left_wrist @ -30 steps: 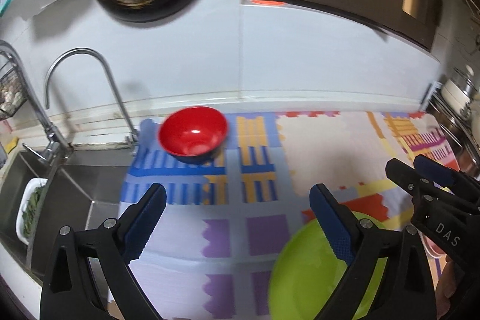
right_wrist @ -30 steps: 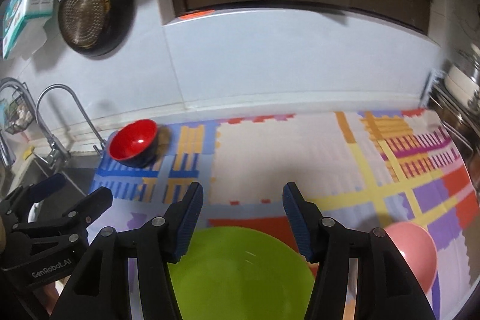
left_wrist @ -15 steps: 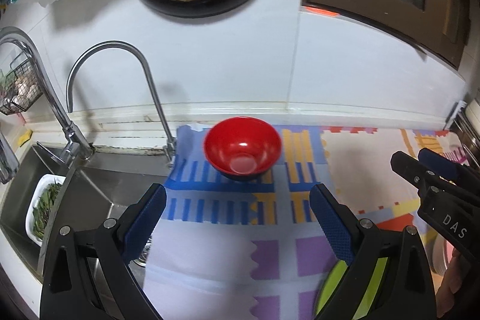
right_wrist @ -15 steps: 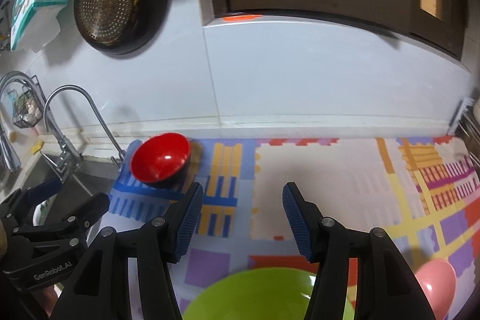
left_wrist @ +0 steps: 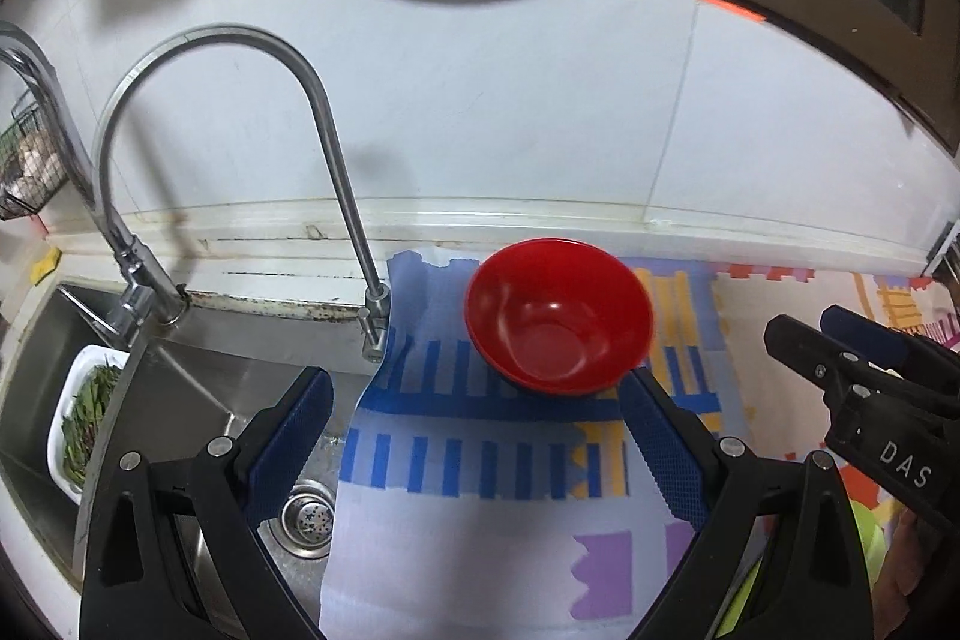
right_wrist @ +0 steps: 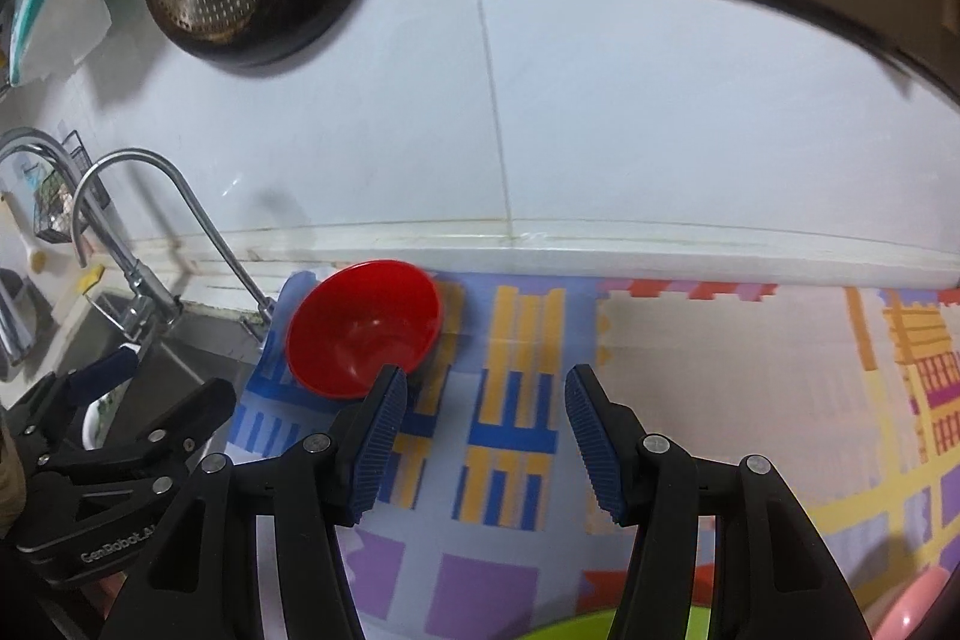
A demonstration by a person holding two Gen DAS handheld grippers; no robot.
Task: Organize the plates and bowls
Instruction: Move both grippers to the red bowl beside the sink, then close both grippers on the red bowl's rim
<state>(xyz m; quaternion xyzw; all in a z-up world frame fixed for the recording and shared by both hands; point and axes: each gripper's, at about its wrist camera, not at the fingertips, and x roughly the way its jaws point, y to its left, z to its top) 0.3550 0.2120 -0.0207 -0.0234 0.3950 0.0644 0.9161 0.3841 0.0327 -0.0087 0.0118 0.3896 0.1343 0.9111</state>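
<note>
At the tabletop's left edge a sink (left_wrist: 180, 400) holds a white tray of greens (left_wrist: 84, 430), with a curved faucet (left_wrist: 324, 124) behind. The left gripper (left_wrist: 474, 436) hangs with fingers wide and empty. Just beyond them the red bowl (left_wrist: 558, 316) sits upright on the patterned mat (left_wrist: 480, 550), near the back edge. The right gripper (right_wrist: 486, 436) is half open, holding nothing. A green plate (right_wrist: 576, 631), barely visible, lies near the front edge.

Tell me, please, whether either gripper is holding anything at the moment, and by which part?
Nothing is held. The left gripper and the right gripper both stand with jaws open and empty, and the red bowl sits free on the mat beyond them.
</note>
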